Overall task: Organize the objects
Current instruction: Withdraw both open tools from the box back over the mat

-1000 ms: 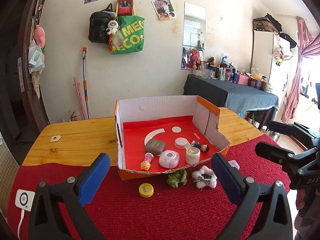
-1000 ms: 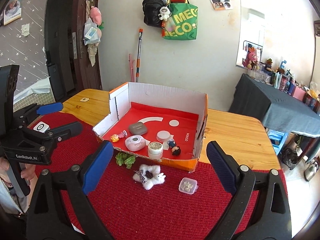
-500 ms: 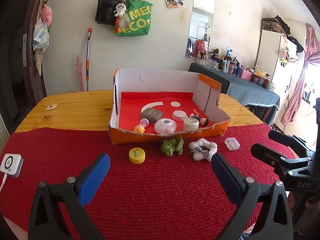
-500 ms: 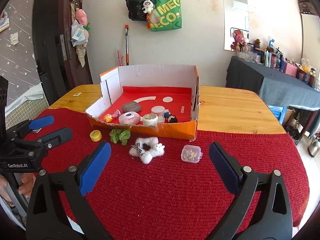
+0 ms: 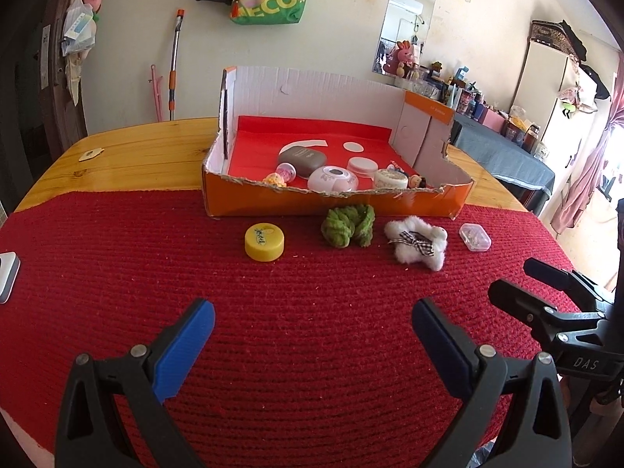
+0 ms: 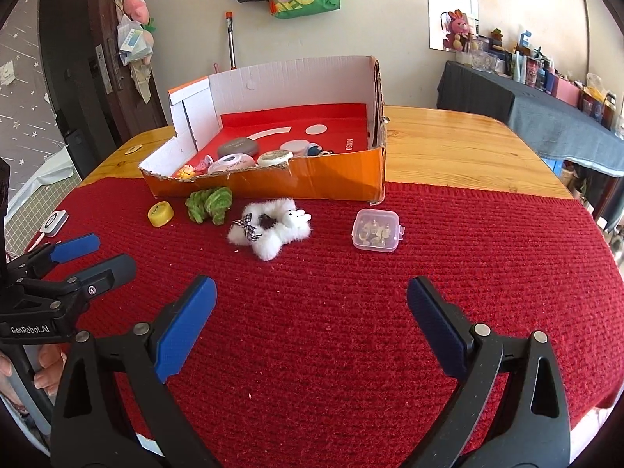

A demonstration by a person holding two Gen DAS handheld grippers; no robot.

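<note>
Since a second ago we have pulled both tools back and lower, so the cardboard box (image 5: 335,199) now sits farther off and more of the red knitted mat (image 5: 296,351) shows in front of us. Our left tool (image 5: 312,327) hangs over the mat with its blue-padded fingers spread wide and nothing between them; our right tool (image 6: 310,304) is likewise wide apart and empty.

On the ribbed mat, just before the box's torn orange front wall, four things lie in a row: a round yellow cap (image 5: 264,241), a crumpled green fuzzy piece (image 5: 347,226), a white fluffy star-shaped toy (image 5: 416,243) with a checked bow, and a small clear plastic case (image 6: 376,230) with rounded corners. Inside the box, on its red floor, we see a smooth grey pebble-shaped case (image 5: 302,155), a pale domed round case (image 5: 332,178) and a squat round jar (image 5: 390,178). The wooden counter (image 6: 468,156) is glossy beyond the mat.
</note>
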